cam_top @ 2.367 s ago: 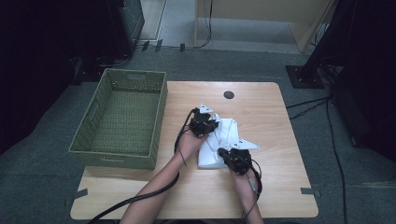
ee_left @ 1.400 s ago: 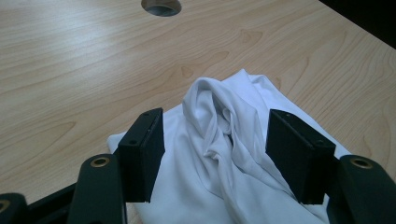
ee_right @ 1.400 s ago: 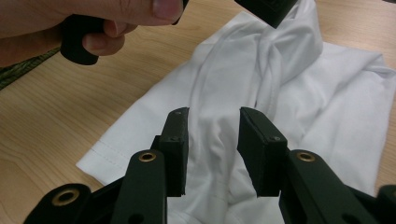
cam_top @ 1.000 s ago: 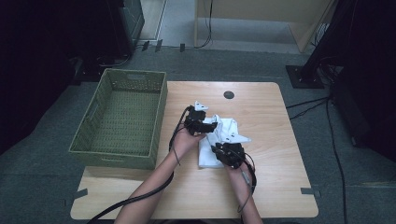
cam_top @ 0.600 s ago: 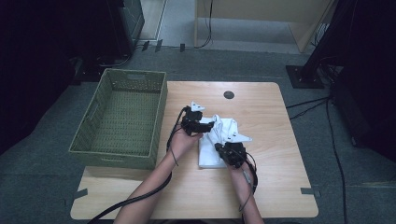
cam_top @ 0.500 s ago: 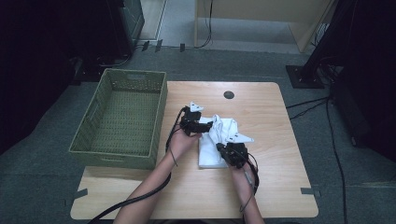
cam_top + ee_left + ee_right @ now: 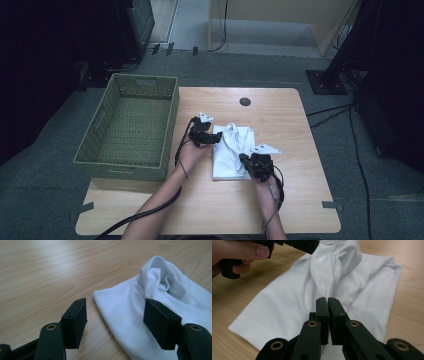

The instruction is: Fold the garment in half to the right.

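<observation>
The white garment is laid on the wooden table, right of the green woven basket and near the table's middle. It is folded flat at the near end and bunched into a raised ridge toward the far end. The left gripper is held at the garment's left edge with its jaws spread apart; one pad is positioned over bare wood, the other over the cloth, and nothing is pinched between them. The right gripper is placed at the garment's near right side. Its jaws have just been closing and are now pressed together, with a fold of the ridge caught at their tips.
</observation>
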